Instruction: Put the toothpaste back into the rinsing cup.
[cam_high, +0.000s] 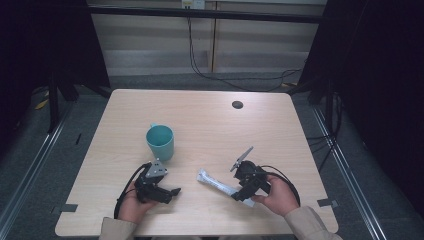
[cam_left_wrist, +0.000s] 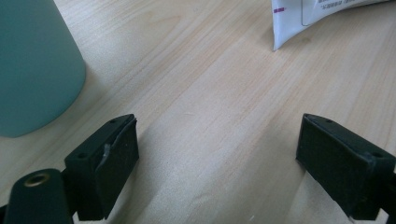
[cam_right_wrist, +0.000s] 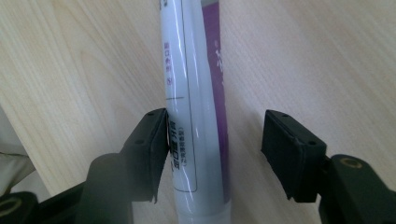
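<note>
Nearest me, my right hand-held gripper (cam_right_wrist: 215, 156) straddles the white tube (cam_right_wrist: 196, 93), jaws spread; my left hand-held gripper (cam_left_wrist: 217, 163), lower left, gapes beside the teal cup (cam_left_wrist: 32, 65).

A mug (cam_left_wrist: 32, 65) stands just beyond the jaws of the left gripper (cam_left_wrist: 217, 154), to their left. Bare table (cam_left_wrist: 210, 93) lies between them.

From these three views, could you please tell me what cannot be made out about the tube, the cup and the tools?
- Tube: its cap end is cut off by the bottom edge in the right gripper view; the print is too blurred to read.
- Cup: its rim is cut off by the top edge in the left gripper view.
- Cup's inside: too small in the high view.
</note>
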